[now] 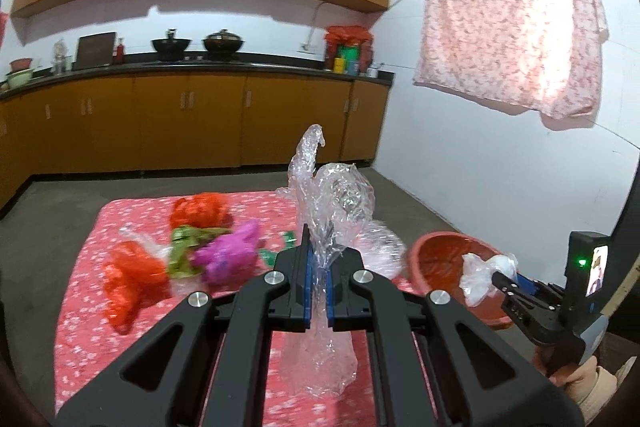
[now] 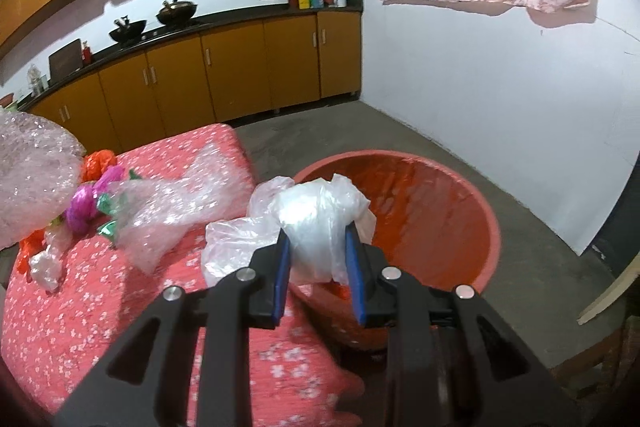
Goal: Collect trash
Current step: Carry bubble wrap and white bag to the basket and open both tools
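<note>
Over the red basin (image 2: 460, 187), right gripper (image 2: 318, 251) clutches a white bag (image 2: 316, 219); left gripper (image 1: 319, 267) pinches clear wrap (image 1: 332, 203). Basin looks empty, coloured bags (image 1: 208, 247) still tabled.

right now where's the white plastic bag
Clamped in the right gripper, the white plastic bag hangs at the near rim of the red basin, beside the table.

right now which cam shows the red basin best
The right wrist view: the red basin fills the frame beyond the white bag in the right gripper, rim and inside visible. The left wrist view shows it small at the edge, partly hidden.
</note>
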`<state>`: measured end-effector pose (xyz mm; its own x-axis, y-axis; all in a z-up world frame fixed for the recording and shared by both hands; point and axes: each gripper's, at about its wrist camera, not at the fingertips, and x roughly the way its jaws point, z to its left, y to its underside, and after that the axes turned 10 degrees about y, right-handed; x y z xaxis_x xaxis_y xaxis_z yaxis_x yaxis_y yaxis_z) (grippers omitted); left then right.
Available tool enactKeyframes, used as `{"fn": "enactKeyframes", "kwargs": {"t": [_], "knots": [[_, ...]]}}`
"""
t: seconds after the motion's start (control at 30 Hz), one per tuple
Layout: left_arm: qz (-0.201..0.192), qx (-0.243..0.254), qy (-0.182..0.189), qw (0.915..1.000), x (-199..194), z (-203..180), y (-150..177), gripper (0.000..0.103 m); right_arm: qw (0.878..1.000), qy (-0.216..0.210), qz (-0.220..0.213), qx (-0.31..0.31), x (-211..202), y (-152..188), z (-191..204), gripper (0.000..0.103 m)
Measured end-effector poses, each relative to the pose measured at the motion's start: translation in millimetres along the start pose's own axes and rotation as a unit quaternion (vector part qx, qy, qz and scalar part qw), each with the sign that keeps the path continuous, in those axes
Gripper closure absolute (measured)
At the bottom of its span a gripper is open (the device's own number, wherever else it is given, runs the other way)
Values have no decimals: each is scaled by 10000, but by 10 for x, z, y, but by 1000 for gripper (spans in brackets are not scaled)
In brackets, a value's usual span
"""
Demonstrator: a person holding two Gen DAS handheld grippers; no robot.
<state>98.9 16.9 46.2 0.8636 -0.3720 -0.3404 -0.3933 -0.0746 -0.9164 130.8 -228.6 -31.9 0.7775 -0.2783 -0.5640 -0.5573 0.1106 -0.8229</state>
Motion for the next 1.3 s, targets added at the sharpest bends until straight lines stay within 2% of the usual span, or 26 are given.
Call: {"fn": "enactKeyframes", "kwargs": {"t": [0.37, 0.63, 0.9, 1.3], "knots": [[198, 119, 751, 9969, 437, -527, -41, 98, 9984, 467, -92, 313, 64, -141, -508, 77], [441, 242, 1150, 9921, 799, -925, -38, 98, 9971, 652, -134, 376, 158, -213, -679, 77], [597, 372, 1438, 9871, 1092, -1226, 0, 98, 9957, 761, -81, 520, 302, -261, -902, 77], [876, 447, 1622, 9818, 1535, -1455, 187, 98, 9949, 816, -26, 587, 527, -297, -1036, 77]]}}
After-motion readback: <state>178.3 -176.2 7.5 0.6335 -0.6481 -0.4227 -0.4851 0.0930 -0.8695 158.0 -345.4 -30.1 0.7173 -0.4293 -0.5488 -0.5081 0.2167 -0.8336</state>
